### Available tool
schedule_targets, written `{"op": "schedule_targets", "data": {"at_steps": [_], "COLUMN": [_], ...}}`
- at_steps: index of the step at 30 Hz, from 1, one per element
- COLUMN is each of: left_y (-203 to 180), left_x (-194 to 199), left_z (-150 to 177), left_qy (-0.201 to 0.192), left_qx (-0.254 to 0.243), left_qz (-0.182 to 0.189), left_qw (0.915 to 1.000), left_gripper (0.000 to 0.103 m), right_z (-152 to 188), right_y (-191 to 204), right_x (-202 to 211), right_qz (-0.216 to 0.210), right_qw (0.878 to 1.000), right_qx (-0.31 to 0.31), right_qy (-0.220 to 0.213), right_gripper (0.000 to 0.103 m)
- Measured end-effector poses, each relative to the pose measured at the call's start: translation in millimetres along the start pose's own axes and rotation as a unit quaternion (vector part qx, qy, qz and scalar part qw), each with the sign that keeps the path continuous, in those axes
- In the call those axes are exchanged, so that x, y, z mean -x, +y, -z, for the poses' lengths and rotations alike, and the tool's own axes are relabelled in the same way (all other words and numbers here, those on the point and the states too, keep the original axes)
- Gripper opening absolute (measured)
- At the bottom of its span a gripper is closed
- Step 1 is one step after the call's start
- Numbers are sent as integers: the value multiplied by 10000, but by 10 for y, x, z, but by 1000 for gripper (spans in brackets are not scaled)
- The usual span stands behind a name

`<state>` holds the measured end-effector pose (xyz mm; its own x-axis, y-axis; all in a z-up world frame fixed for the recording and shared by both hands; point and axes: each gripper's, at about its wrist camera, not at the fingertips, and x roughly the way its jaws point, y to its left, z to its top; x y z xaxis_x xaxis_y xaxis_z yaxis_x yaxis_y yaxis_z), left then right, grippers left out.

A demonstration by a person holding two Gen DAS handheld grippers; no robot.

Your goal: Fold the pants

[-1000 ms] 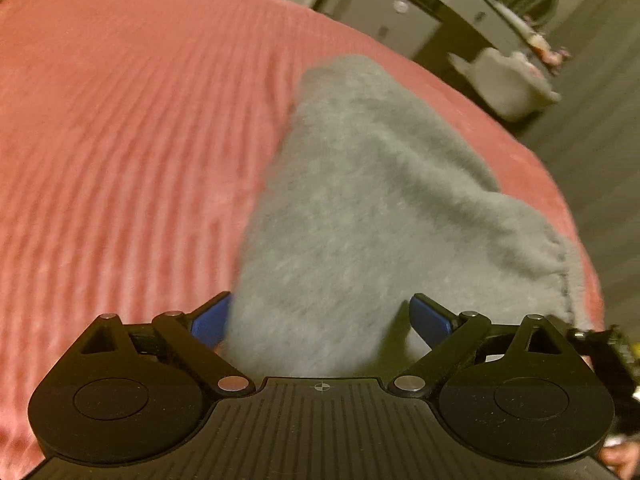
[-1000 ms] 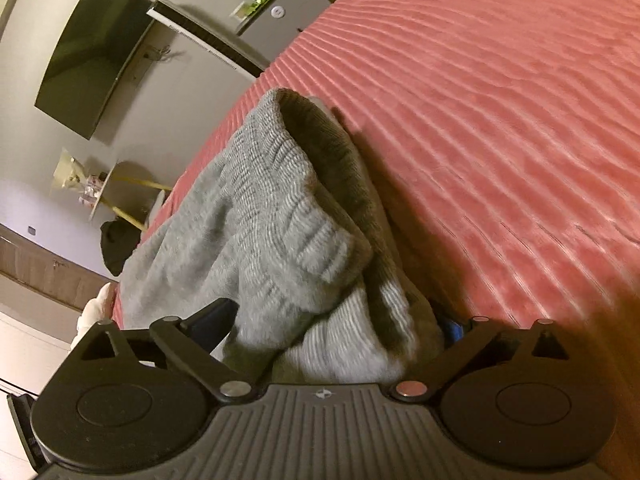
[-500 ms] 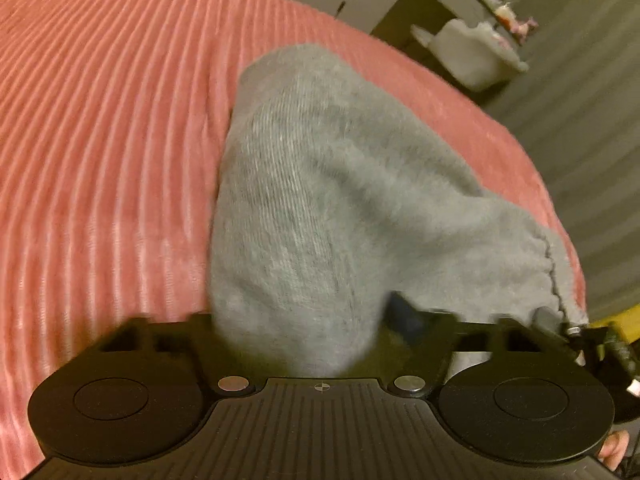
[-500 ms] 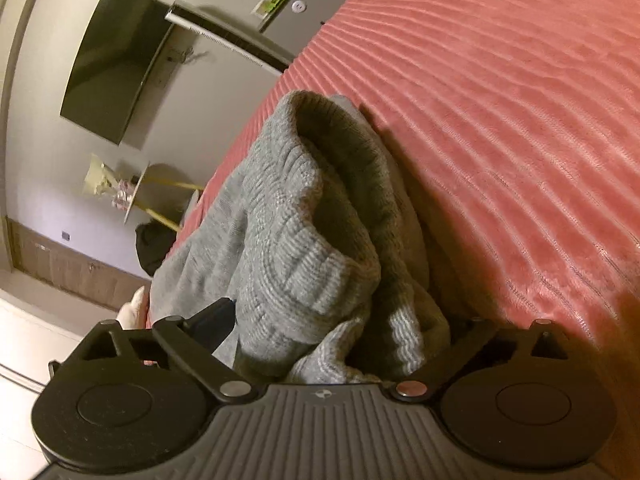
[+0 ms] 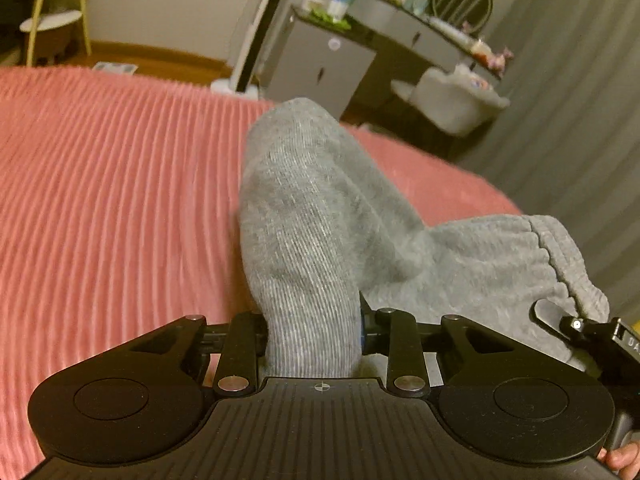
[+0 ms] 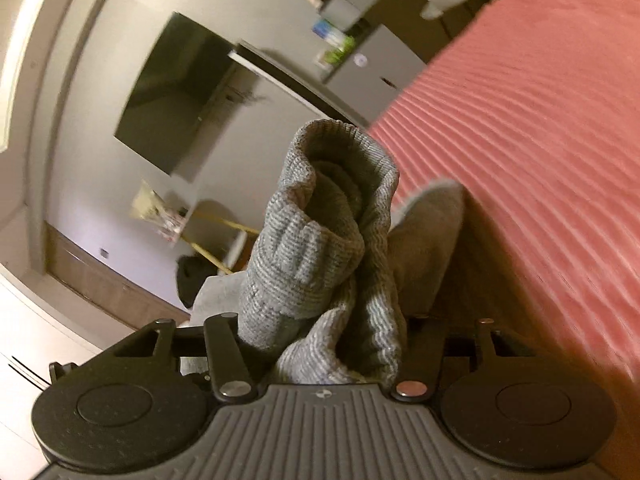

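1. The left gripper (image 5: 314,330) is squeezed tight on a fold of the gray pants (image 5: 320,220).
2. The right gripper (image 6: 332,344) is squeezed tight on the ribbed cuff (image 6: 320,248) of the pants.
3. The pants hang up off the pink bed cover (image 5: 112,184), bunched between the 2 grippers.
4. Past the bed cover stands a gray cabinet (image 5: 320,68).

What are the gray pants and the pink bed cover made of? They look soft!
The gray pants look like soft ribbed knit, probably cotton or fleece: fine knit lines show, matte finish. The pink bed cover seems plush, corduroy-like fabric with raised ridges catching light.
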<state>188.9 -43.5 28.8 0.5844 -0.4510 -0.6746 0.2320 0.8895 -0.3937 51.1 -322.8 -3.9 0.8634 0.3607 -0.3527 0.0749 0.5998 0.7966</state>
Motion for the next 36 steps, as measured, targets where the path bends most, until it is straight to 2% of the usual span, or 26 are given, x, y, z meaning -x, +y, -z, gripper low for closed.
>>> {"op": "schedule_targets", "data": {"at_steps": [1, 2, 3, 4, 5, 6, 7, 8, 9, 11, 14, 15, 16, 18, 20, 22, 25, 31, 33, 36], "left_y": [-3, 6, 44, 72, 110, 144, 167, 178, 176, 120, -9, -52, -42, -18, 46, 34, 28, 147, 148, 106], "left_x": [4, -8, -11, -14, -6, -1, -3, -7, -5, 1, -37, -88, -154, -280, -283, -238, -136, 23, 68, 110], "left_z": [-47, -94, -116, -125, -115, -78, -15, 48, 130, 319, 620, 715, 786, 933, 982, 976, 1048, 1130, 1175, 1191], "left_qy": [-76, -137, -174, -272, -405, -480, -477, -413, -347, -354, -452, -399, -292, -189, -307, -278, -246, -111, -150, -225], "left_qx": [-49, -89, -61, -4, 24, -50, -246, -366, -414, -364, -334, -435, -556, -750, -710, -697, -632, 21, 21, -120], "left_qz": [-31, -204, -464, -931, -1601, -2143, -2450, -2489, -2394, -2060, -1664, -1617, -1700, -1970, -2082, -2116, -2109, -1924, -1946, -2028], "left_qw": [10000, 9997, 9988, 9953, 9863, 9756, 9680, 9670, 9694, 9772, 9845, 9851, 9834, 9773, 9750, 9745, 9752, 9813, 9808, 9789], "left_gripper": [34, 46, 59, 65, 70, 70, 70, 72, 73, 79, 85, 90, 91, 97, 101, 101, 101, 101, 101, 101], "right_z": [-73, -132, -183, -232, -263, -262, -243, -208, -160, -13, 267, 346, 419, 585, 654, 666, 591, 766, 774, 803], "right_y": [19, 23, 13, -3, 0, 28, 66, 86, 91, 115, 276, 318, 353, 386, 308, 239, 330, 231, 216, 139], "right_x": [-16, -43, -77, -100, -89, -34, 25, 62, 103, 148, 65, -3, -70, -168, -317, -336, -309, -246, -253, -224], "right_qz": [26, 50, 127, 400, 834, 1352, 1859, 2097, 2188, 2054, 1939, 1918, 1922, 2252, 2629, 2652, 2669, 2790, 2871, 2839], "right_qw": [10000, 9999, 9998, 9990, 9957, 9880, 9758, 9674, 9627, 9624, 9565, 9527, 9483, 9250, 9061, 9067, 9122, 9140, 9101, 9124], "right_qx": [35, 73, 107, 192, 371, 622, 922, 1149, 1316, 1498, 1987, 2215, 2430, 2991, 3299, 3263, 3097, 2946, 2987, 2949], "right_qy": [-73, -102, -77, -31, -127, -413, -695, -832, -899, -962, -903, -802, -682, -641, -318, -328, -272, -33, -16, -3], "right_gripper": [55, 56, 61, 70, 75, 85, 91, 91, 91, 91, 74, 64, 62, 63, 64, 70, 71, 82, 89, 89]}}
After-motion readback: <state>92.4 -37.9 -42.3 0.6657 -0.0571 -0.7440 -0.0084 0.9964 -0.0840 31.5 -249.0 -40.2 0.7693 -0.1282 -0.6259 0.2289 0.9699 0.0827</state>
